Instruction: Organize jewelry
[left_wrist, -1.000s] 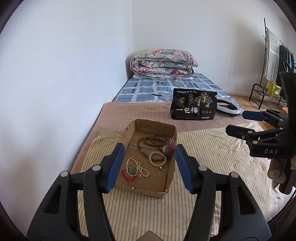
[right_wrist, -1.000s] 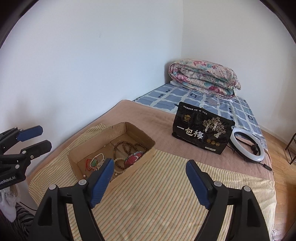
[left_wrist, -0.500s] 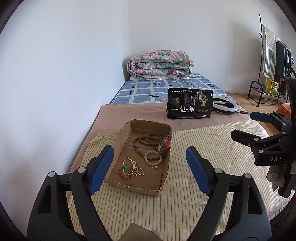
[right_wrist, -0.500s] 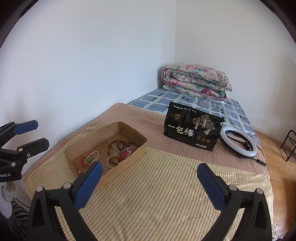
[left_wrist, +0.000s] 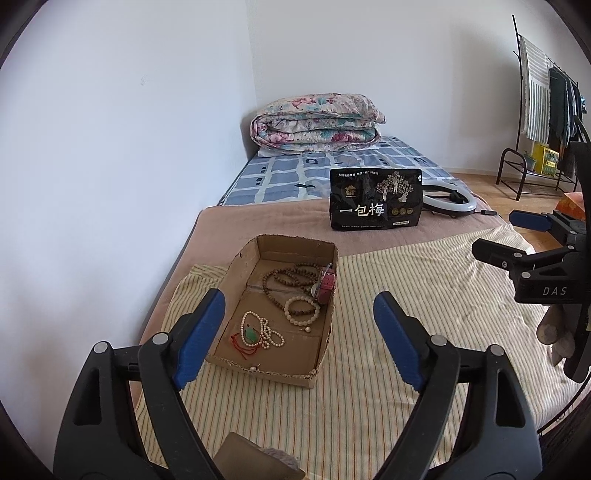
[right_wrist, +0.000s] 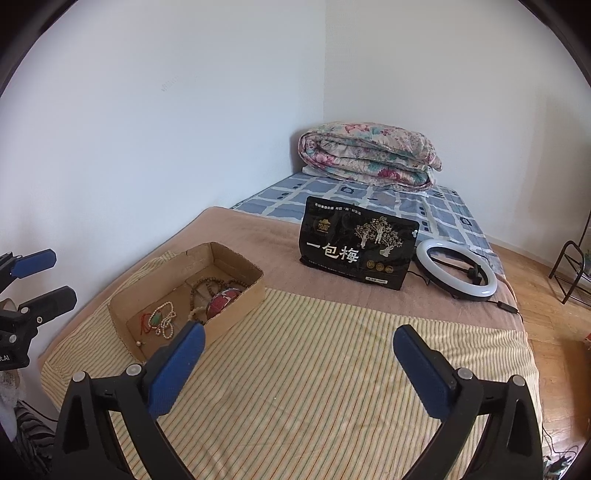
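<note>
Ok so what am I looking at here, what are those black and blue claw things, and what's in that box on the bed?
Those are two hand-held grippers, one in each of a person's hands, each carrying a camera that looks out between its jaws. One picture comes from the left gripper, the other from the right gripper. Both are open and hold nothing. On the striped cloth lies an open cardboard box with a brown bead necklace, a pale bead bracelet, a white bead string with a green pendant and a small red item. Behind it stand a black snack bag and a ring light.
</note>
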